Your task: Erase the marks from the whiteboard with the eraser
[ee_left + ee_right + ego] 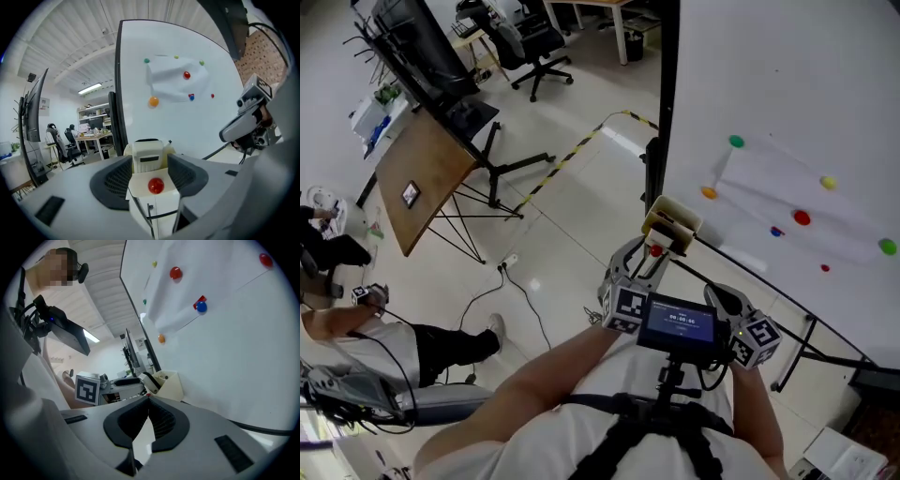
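Note:
The whiteboard (pixel 787 103) stands at the right, with a paper sheet (pixel 806 206) pinned by coloured magnets and a small red mark (pixel 825 268) below it. A cream eraser (pixel 671 223) with a red knob sits at the board's lower left corner. My left gripper (pixel 649 259) reaches up to it. In the left gripper view the eraser (pixel 149 159) lies between the wide-spread jaws of the left gripper (pixel 149 172), and I see no pad pressing on it. My right gripper (pixel 724 302) is beside it, lower right. In its own view the right gripper (pixel 149 401) is shut and empty.
A tilted wooden panel on a black tripod (pixel 427 173) stands at the left, with an office chair (pixel 534 52) behind it. Yellow-black tape (pixel 572 155) and a cable (pixel 502 281) lie on the floor. A person (pixel 356 328) sits at the lower left. The board's stand legs (pixel 797 352) reach toward me.

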Demonstrator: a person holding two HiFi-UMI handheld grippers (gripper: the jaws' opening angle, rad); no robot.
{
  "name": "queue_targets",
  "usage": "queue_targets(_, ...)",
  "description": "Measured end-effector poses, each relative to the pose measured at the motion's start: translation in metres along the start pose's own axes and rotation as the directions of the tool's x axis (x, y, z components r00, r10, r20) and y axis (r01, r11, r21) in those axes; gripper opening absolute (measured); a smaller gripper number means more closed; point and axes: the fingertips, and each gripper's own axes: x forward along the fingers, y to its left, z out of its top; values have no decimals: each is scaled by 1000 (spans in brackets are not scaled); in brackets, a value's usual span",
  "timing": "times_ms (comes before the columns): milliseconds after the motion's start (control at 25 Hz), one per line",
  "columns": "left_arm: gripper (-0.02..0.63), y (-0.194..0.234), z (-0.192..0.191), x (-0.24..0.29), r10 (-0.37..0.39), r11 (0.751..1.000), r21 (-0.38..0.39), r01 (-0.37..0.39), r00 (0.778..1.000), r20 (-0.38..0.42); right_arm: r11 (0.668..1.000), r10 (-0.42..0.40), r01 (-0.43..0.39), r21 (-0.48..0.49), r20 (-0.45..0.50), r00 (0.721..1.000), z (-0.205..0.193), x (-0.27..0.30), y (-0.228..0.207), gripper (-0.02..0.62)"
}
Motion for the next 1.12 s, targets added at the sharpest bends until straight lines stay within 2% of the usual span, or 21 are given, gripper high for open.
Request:
queue_targets(240, 276, -4, 0, 18, -16, 1000, -1, 16, 999, -51, 998, -63, 63, 12, 20, 998, 11, -5, -6, 18)
queue_targets(560, 267, -1, 16, 32, -11, 1000, -20, 10, 998, -54, 996, -88, 87, 27, 43, 995, 19, -13, -21, 18)
queue_targets(920, 270, 7, 11, 36, 50, 990, -127, -61, 995, -90, 995, -94, 92, 34, 50, 994, 22, -24, -28, 18)
queue_targets(1120, 272, 3, 13, 40, 78, 968, -232, -92, 995, -67, 992, -114, 112, 54, 49, 992, 11, -40, -32, 18)
